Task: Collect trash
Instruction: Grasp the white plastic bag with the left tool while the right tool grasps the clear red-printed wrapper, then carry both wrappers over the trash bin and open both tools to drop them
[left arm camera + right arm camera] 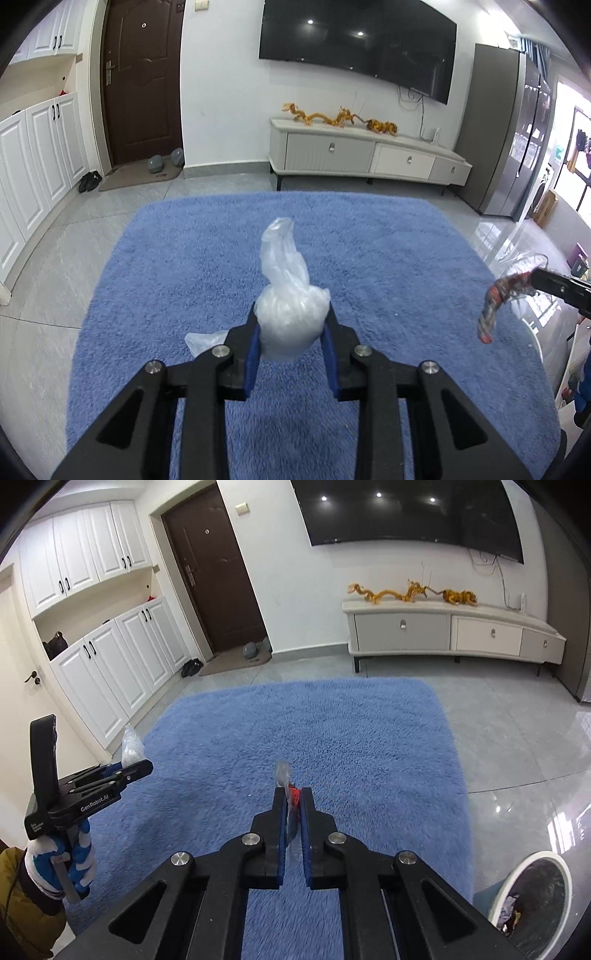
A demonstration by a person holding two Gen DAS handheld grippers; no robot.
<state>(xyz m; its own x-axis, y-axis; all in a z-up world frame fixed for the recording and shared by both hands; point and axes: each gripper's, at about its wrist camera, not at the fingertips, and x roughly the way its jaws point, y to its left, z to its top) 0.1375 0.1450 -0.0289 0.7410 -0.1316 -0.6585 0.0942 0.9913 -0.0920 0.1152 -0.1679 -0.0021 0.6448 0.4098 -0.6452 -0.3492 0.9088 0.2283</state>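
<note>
Right wrist view, contents by size. Rug [314, 731]: blue, shaggy, spread on a glossy tiled floor; both claws hang above it.

Bin [532, 897]: white rim, dark liner, some rubbish already inside, low at the right edge just off the rug. Judged the drop point for both pieces.

Left claw [291, 325]: fingers clamped on a crumpled clear plastic bag [288, 291], whose twisted neck stands up past the tips. Risk: the bag is slick and puffy, so a loosened squeeze could let it slide out onto the rug.

Right claw [293, 805]: fingers pressed nearly together on a thin wrapper [291, 801], red and clear, held by one end. From the left wrist view it dangles in a twist. Risk: a quick swing toward the bin could whip the hanging tail free, or it could catch the rim and land outside.
</note>
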